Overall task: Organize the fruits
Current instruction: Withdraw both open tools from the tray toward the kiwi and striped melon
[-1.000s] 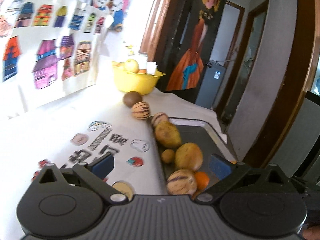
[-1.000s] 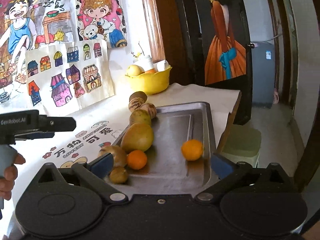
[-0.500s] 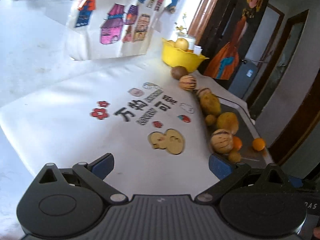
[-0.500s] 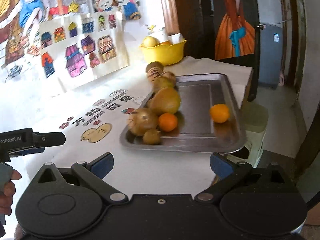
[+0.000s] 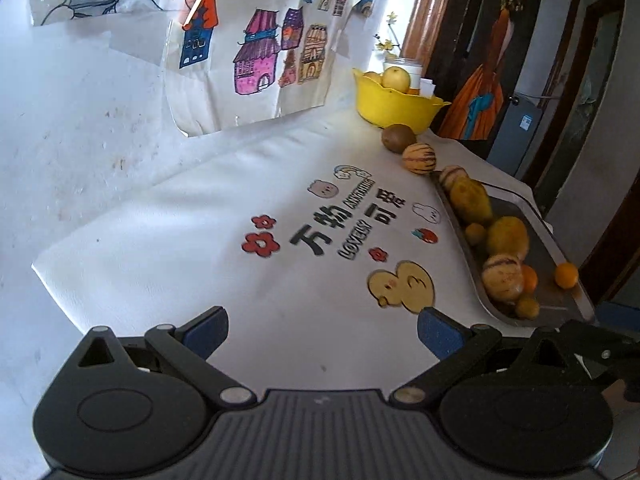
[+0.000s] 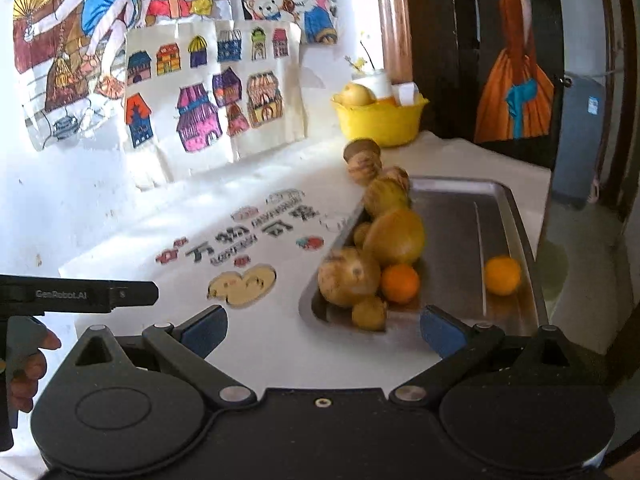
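A metal tray (image 6: 516, 216) on the white table holds several fruits along its left side: yellow-brown fruits (image 6: 394, 236), a striped melon (image 5: 502, 282) and an orange (image 6: 400, 283). A second orange (image 6: 502, 274) lies alone at the tray's right. A brown kiwi (image 5: 398, 138) and a striped melon (image 5: 419, 157) lie on the table beyond the tray. A yellow bowl (image 6: 380, 120) with fruit stands at the back. My left gripper (image 5: 322, 330) is open and empty over the table mat. My right gripper (image 6: 324, 330) is open and empty, short of the tray's near edge.
A white mat (image 5: 240, 240) with printed cartoons covers the table left of the tray. Coloured drawings (image 6: 212, 96) hang on the wall behind. The table's right edge drops off beside the tray, with a dark doorway (image 6: 516, 60) beyond. The left gripper's body (image 6: 80, 294) shows at left.
Both grippers have pulled back and away from the tray. The left one has swung left, over the printed mat. The fruits have not moved.
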Demonstrator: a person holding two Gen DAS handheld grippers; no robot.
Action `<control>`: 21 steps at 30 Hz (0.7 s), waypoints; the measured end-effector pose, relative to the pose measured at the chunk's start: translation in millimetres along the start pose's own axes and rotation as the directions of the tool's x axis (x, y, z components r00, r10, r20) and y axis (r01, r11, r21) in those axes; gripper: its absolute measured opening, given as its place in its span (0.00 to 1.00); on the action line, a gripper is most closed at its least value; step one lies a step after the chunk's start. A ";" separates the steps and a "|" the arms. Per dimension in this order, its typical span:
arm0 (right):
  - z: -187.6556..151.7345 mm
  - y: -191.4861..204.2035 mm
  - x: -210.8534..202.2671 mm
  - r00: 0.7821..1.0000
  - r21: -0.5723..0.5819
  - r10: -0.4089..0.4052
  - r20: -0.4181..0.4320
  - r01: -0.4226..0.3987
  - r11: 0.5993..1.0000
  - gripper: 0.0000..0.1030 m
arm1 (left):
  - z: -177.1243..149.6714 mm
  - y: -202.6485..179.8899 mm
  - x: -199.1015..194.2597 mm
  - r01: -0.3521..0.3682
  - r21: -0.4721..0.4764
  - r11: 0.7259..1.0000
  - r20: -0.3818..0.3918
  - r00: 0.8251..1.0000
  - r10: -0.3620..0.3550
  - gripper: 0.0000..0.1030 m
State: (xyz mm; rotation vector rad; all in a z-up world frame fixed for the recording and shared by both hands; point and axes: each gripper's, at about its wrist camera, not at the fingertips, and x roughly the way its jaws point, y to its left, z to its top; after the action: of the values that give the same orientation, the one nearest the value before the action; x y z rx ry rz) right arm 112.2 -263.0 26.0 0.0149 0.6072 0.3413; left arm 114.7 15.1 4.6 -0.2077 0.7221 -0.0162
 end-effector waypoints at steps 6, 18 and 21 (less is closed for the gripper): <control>19.9 -8.0 12.3 0.999 -0.028 0.007 0.034 -0.006 1.000 0.99 | 27.2 4.4 19.1 -0.012 0.013 1.000 -0.023 1.000 0.012 0.99; 61.3 -19.6 41.4 0.997 -0.159 -0.012 0.070 0.023 0.987 0.99 | 77.1 -1.3 56.3 -0.095 0.117 0.989 0.002 0.995 0.095 1.00; 72.5 -21.8 48.2 0.997 -0.191 -0.005 0.075 0.019 0.981 0.99 | 85.5 -4.6 65.9 -0.097 0.141 0.985 0.009 0.995 0.097 1.00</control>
State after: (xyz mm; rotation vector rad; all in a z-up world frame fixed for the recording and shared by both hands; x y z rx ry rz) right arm 196.7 -262.0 56.3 -0.1600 0.4991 0.3849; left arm 220.7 20.6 24.8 -0.0365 0.7250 0.0257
